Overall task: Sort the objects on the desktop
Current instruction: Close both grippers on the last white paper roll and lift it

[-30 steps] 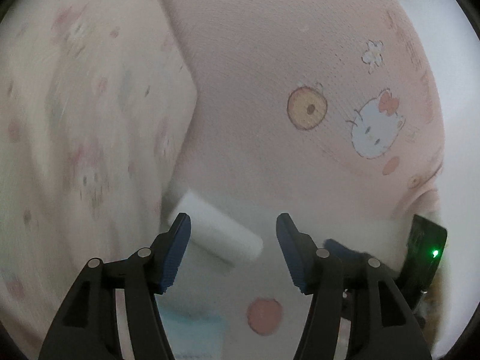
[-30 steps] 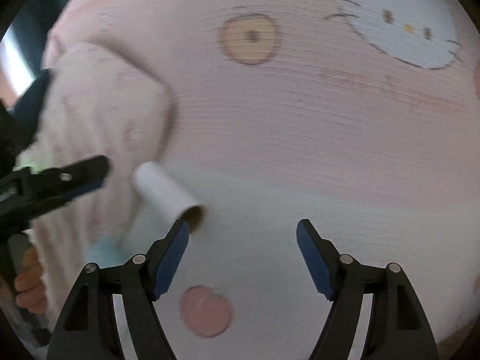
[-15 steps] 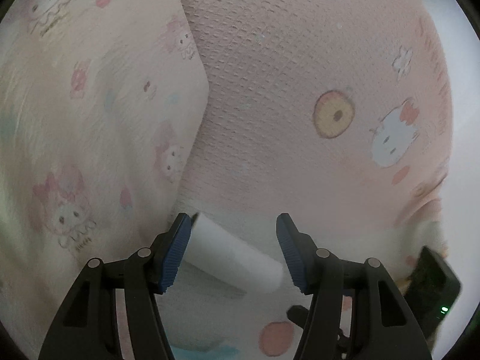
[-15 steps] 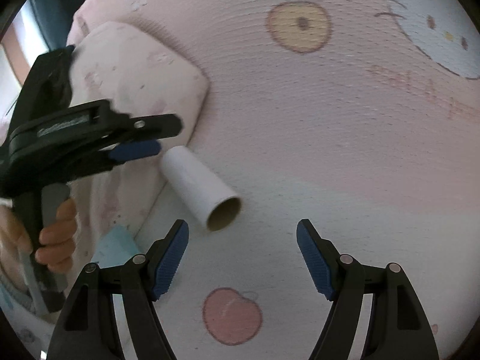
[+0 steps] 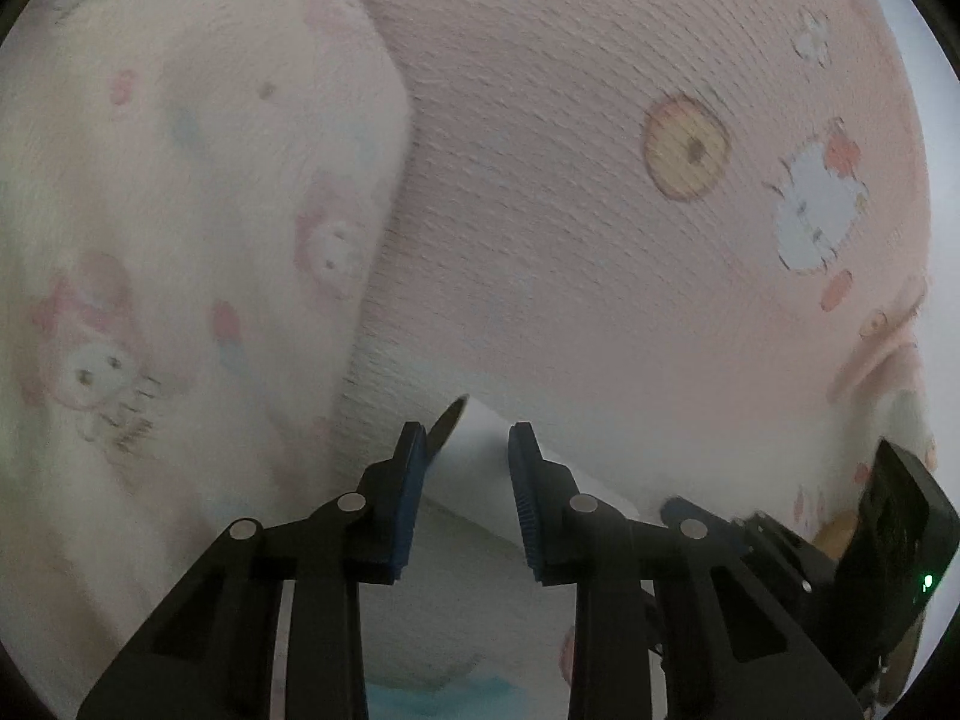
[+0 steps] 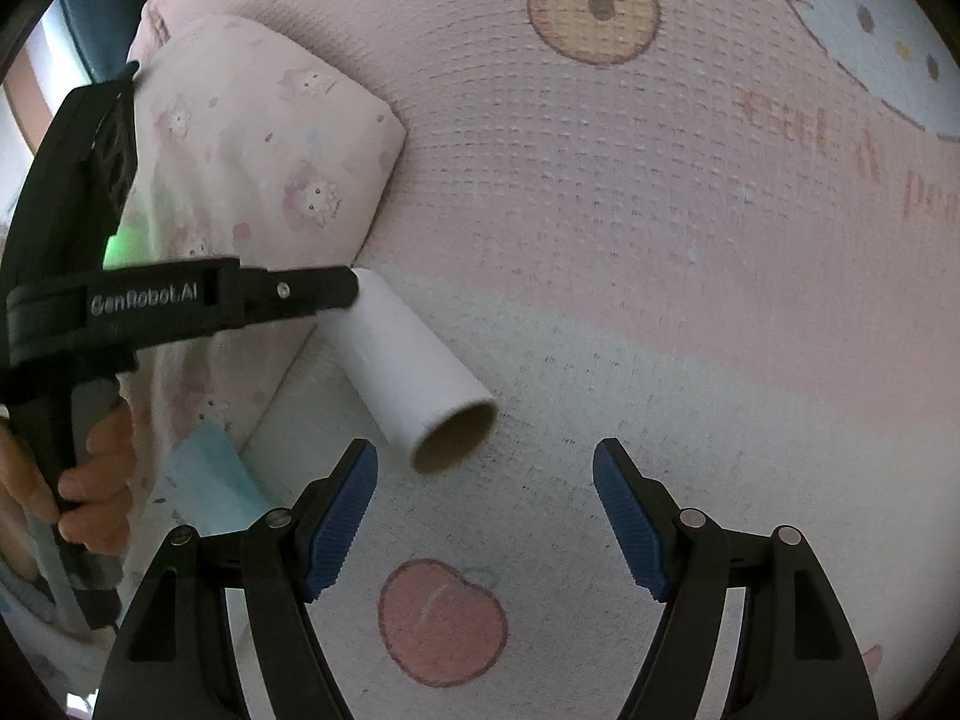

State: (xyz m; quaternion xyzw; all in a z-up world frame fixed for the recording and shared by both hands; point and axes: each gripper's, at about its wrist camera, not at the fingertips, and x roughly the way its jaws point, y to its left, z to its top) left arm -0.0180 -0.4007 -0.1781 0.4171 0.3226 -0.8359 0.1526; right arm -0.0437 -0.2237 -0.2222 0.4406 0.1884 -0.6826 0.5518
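Observation:
A white cardboard tube (image 6: 414, 372) lies on a pink cartoon-print blanket (image 6: 660, 240), open end toward the right wrist camera. My left gripper (image 5: 468, 450) is shut on the tube's far end (image 5: 480, 462); it shows in the right wrist view (image 6: 336, 291) reaching in from the left. My right gripper (image 6: 486, 480) is open and empty, just in front of the tube's open end.
A cream patterned pillow (image 6: 258, 156) lies to the left of the tube, also large in the left wrist view (image 5: 180, 240). A light blue item (image 6: 204, 480) lies near the pillow's lower edge. The right gripper's body (image 5: 840, 552) shows at lower right.
My left gripper moved forward over the tube's end and closed its jaws on it. The right gripper stayed open and drew slightly closer to the tube.

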